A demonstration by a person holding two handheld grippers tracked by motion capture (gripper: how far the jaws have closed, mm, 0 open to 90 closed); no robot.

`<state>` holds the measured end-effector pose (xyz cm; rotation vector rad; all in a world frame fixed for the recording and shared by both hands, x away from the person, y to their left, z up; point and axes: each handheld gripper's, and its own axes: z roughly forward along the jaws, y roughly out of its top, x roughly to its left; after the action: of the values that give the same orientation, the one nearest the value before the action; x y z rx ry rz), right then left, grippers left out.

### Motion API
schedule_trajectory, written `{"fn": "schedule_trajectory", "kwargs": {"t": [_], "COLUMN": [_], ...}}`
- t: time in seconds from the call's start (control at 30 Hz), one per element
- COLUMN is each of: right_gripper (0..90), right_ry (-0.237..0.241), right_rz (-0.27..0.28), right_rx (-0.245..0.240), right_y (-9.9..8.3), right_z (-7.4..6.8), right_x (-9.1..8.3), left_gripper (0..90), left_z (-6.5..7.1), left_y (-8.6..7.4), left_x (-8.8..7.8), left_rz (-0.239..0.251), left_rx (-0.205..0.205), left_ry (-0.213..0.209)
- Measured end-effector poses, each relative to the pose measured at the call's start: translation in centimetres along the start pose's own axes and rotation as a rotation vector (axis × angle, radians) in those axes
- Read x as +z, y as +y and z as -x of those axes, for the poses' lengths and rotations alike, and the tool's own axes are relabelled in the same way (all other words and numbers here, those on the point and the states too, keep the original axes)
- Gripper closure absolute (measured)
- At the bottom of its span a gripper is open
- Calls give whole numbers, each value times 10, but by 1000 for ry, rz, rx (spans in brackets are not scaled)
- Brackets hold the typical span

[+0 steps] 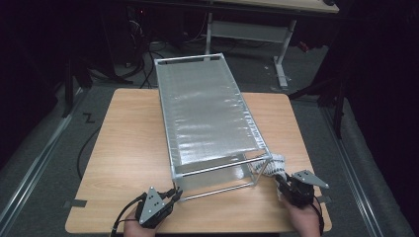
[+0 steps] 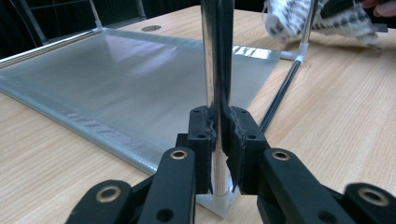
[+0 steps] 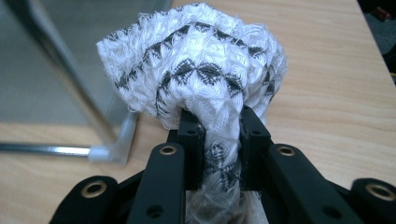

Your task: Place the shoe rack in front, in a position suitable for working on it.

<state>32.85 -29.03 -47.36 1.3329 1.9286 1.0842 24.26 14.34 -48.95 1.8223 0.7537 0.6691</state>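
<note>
A metal rack frame with a silver mesh shelf [image 1: 207, 113] stands on the wooden table [image 1: 128, 148]. My left gripper [image 1: 174, 194] is shut on the rack's near left upright post [image 2: 215, 70], close to its white foot. In the right gripper view a bunched white cloth with a black pattern [image 3: 201, 70] bulges out above the jaws, and my right gripper [image 3: 219, 121] is shut on it. In the high view the cloth [image 1: 274, 164] sits against the rack's near right corner post, with the right gripper [image 1: 282, 181] just in front of it.
A bottom rail of the rack [image 2: 280, 93] runs along the tabletop between the two near posts. A white-legged desk [image 1: 247, 29] stands beyond the table on the dark floor. The table's front edge lies just under both hands.
</note>
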Motion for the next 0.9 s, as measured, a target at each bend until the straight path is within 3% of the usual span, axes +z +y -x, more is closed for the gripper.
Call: {"fn": "schedule_trajectory", "kwargs": {"t": [0.1,0.33,0.47,0.63,0.77,0.9], "right_gripper": [751,745,747,760,775,776], "right_ry": [-1,84,135,164,195,196], "right_rz": [27,92,96,109,110,98], "right_rx": [10,-25,-71,-109,-101,-106], "right_y": [3,12,14,15,14,12], "right_z": [-1,-20,-34,-45,-45,-46], "right_x": [3,12,18,17,15,12], "left_gripper": [798,797,795,794,795,798], "left_z": [2,5,5,5,2,-3], "left_y": [-1,-5,-6,-7,-7,-7], "left_x": [-4,-14,-18,-19,-19,-14], "left_rz": [-4,-6,-8,-9,-6,-1], "left_rx": [3,1,3,0,-18,-36], "left_ry": [4,23,32,38,39,43]}}
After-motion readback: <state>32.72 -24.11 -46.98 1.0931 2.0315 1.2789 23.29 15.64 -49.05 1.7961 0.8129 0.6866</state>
